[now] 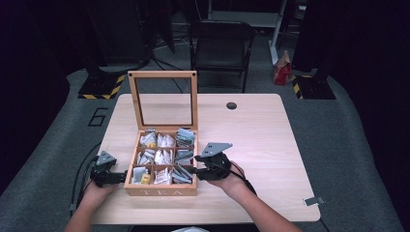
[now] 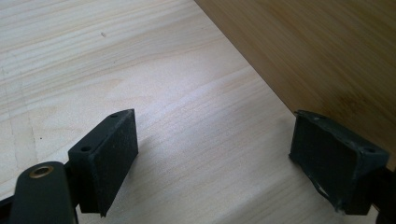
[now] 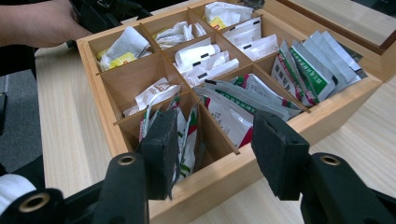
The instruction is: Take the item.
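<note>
Now | tea box point(image 1: 162, 189) between both | left hand-held gripper point(image 1: 116, 177) agape beside it | right hand-held gripper point(image 1: 199, 170) agape over sachets point(image 3: 187, 133)

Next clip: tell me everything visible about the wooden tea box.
The tea box is light wood, square, with TEA lettered on its front wall. Its glass-paned lid stands open and upright at the back. Dividers form nine compartments holding tea sachets. It sits on the table, near the front edge, between the open left tool and open right tool.
</note>
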Action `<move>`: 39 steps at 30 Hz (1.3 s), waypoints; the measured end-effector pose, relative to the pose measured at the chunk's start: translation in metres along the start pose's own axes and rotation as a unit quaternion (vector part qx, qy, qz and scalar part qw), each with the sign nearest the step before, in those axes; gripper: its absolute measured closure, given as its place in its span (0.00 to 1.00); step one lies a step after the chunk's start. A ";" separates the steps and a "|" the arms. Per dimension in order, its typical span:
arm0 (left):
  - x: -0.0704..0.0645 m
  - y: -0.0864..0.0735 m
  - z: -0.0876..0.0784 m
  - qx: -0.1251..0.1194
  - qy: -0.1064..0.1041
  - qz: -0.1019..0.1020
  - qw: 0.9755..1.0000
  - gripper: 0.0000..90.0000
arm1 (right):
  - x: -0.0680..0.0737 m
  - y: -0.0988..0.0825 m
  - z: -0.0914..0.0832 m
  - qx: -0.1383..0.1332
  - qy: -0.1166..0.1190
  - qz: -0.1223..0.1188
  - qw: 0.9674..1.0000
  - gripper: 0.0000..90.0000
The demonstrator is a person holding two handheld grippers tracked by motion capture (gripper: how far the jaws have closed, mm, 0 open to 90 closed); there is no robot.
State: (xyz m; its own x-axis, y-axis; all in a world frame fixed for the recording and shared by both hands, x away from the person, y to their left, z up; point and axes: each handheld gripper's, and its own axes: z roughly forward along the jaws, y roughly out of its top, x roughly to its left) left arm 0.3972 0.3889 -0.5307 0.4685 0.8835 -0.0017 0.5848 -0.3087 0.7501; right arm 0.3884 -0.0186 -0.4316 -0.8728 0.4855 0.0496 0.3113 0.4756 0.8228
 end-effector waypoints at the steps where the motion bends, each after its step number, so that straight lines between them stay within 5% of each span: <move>1: 0.000 0.000 0.000 0.000 0.000 0.000 1.000 0.16 | 0.000 0.000 0.001 0.000 0.001 -0.005 1.000 0.57; 39: 0.000 0.000 0.000 -0.001 0.001 0.000 1.000 0.16 | 0.008 -0.005 0.033 0.027 0.025 -0.013 0.999 0.76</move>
State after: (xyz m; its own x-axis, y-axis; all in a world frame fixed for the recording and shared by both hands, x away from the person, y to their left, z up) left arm 0.3972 0.3889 -0.5310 0.4679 0.8838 -0.0006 0.5828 -0.3080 0.7520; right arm 0.3922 0.0073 -0.4540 -0.8986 0.4350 0.0578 0.3062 0.5272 0.7926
